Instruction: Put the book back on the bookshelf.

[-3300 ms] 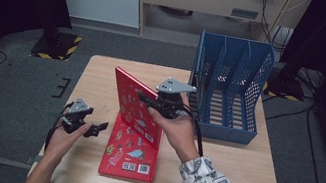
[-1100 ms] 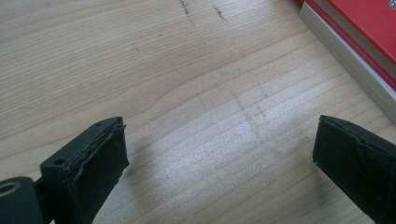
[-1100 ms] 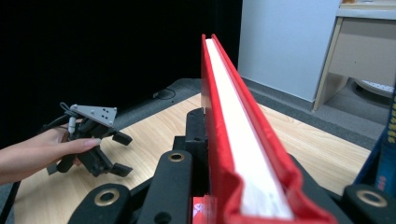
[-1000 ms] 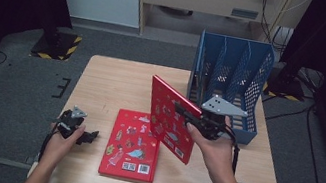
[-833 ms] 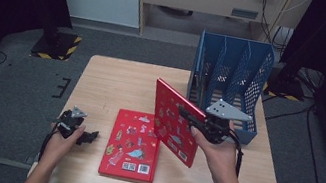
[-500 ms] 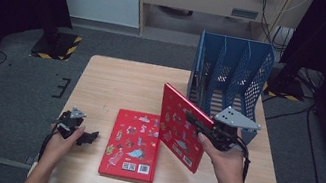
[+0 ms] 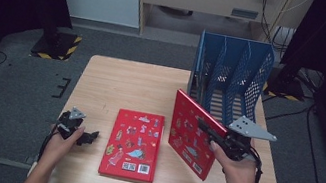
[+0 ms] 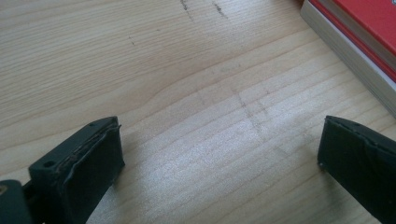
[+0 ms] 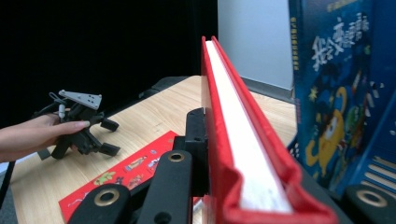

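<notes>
Pale wooden table (image 7: 125, 90) stands on a grey carpet floor, with a dark room around it; on its far right corner is a blue plastic file rack with mesh dividers (image 7: 230, 75), and a blue picture book (image 9: 334, 93) stands just beside the held one in the right gripper view. The right gripper (image 7: 210, 131) pinches a red hardcover book (image 7: 192, 132) at its open page edge; the book is upright on the table, just in front of the rack, near its left compartment. A second red hardcover book (image 7: 134, 145) lies flat near the table middle. The left gripper (image 7: 87, 136) rests low at the table's left front; its jaws are spread wide over bare wood and hold nothing.
</notes>
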{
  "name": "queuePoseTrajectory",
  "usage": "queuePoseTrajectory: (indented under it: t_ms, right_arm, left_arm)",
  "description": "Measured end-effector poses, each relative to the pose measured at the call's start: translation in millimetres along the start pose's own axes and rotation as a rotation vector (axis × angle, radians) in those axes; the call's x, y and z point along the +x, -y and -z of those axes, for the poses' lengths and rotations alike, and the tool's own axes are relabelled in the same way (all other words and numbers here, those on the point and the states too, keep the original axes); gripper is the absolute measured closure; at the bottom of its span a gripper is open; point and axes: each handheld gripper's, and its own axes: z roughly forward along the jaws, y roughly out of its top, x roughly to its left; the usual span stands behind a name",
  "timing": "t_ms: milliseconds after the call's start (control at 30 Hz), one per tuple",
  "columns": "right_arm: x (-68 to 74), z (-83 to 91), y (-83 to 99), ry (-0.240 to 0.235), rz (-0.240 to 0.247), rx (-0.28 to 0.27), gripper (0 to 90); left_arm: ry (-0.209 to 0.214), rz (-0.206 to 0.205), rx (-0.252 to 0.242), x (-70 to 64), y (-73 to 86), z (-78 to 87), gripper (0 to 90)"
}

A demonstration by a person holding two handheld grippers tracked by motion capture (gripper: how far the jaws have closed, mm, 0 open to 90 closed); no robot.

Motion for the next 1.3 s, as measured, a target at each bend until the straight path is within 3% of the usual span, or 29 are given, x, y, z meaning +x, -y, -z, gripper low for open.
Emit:
queuePoseTrajectory:
  t_ms: [433, 533, 733, 1033, 1300]
  right_arm:
    - [-9.0, 32.3, -1.7, 0.034, -0.022, -0.002, 79.2]
    - [-11.6, 38.0, -9.3, 0.039, -0.038, -0.014, 79.2]
    - [-12.1, 43.4, -33.3, 0.045, -0.019, -0.028, 79.2]
    - [-22.3, 41.5, -63.5, 0.072, -0.027, -0.037, 79.1]
    - [-31.8, 38.9, -79.7, 0.104, -0.033, -0.044, 79.1]
  left_arm:
    - [-0.001, -0.001, -0.008, -0.3, 0.3, -0.6, 0.0]
    - [-0.001, -0.001, -0.008, -0.3, 0.3, -0.6, 0.0]
    - [-0.001, 0.0, -0.008, -0.3, 0.3, -0.6, 0.0]
    - [-0.001, 0.0, -0.008, -0.4, 0.3, -0.7, 0.0]
    - [-0.001, 0.005, -0.013, -0.7, 0.4, -0.9, 0.0]
